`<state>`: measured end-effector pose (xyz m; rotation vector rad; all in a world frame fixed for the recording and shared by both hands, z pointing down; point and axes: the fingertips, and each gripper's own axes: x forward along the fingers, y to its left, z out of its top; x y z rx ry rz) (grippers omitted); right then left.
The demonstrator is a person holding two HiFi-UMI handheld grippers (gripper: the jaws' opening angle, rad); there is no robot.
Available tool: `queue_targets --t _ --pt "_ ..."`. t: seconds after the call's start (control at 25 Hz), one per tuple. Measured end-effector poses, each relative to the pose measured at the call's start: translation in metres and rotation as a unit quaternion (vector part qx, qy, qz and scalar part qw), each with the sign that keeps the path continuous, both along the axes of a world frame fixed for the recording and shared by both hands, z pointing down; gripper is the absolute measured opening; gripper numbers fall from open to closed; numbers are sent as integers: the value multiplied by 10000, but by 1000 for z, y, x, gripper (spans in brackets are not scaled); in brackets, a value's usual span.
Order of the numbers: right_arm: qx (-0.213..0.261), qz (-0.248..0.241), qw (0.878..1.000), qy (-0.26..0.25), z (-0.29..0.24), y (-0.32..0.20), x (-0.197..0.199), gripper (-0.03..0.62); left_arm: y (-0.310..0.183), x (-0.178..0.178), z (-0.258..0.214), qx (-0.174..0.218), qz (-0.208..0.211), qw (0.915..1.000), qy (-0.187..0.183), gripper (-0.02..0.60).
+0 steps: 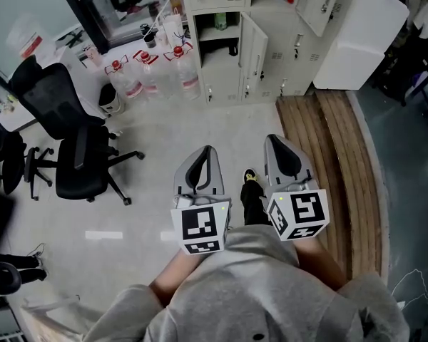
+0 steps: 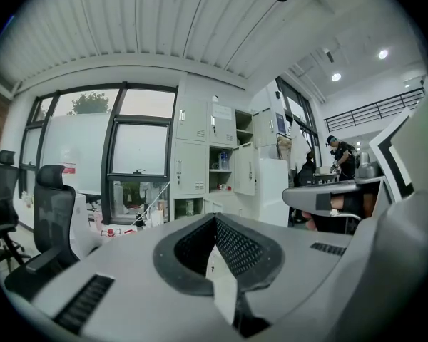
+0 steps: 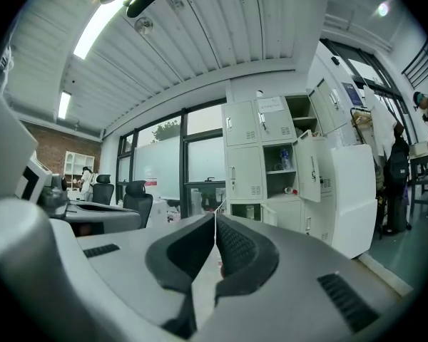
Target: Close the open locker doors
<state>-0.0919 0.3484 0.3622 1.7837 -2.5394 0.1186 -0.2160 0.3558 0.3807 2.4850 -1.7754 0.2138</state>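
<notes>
Where the locker bank (image 1: pixel 232 41) stands against the far wall, two pale doors hang open. The middle door (image 1: pixel 253 48) is swung out on the right of a shelved compartment. The upper door (image 1: pixel 318 2) is ajar further right. Seen from the right gripper view, the middle door (image 3: pixel 308 166) stands beside a shelf carrying a bottle (image 3: pixel 285 159).

Left gripper (image 1: pixel 205 155): held low in front of the person, well short of the lockers and pointing toward them. Its fingers (image 2: pixel 239 251) meet at the tips with nothing between them.

Right gripper (image 1: pixel 273 142): alongside the left one and aimed the same way. Its fingers (image 3: pixel 235 251) are pressed together, empty.

White cabinet (image 1: pixel 360 34): just right of the lockers, far right corner.

Water jugs (image 1: pixel 153 73): a cluster of clear containers with red caps on the floor, left of the lockers, below the window.

Office chair (image 1: pixel 78 155): black, on castors, left side of the floor.

Wooden strip (image 1: pixel 335 162): planked flooring running from the lockers toward the near right.

Person: grey sleeves at the near edge, one dark shoe (image 1: pixel 250 180) between the two grippers.
</notes>
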Motion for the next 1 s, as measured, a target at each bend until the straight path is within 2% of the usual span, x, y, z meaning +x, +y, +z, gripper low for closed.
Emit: queue_targets --t 0.2,0.48,1.0 --pt "31 3 10000 -25 8 -35 7 28 -30 4 11 -74 2 10000 -44 11" --pt "-172 8 9998 58 29 -95 25 28 -90 11 21 -115 -77 9999 -78 11" --pt "-526 277 9982 -1 49 -194 78 28 -193 55 43 -431 300 9984 -195 11"
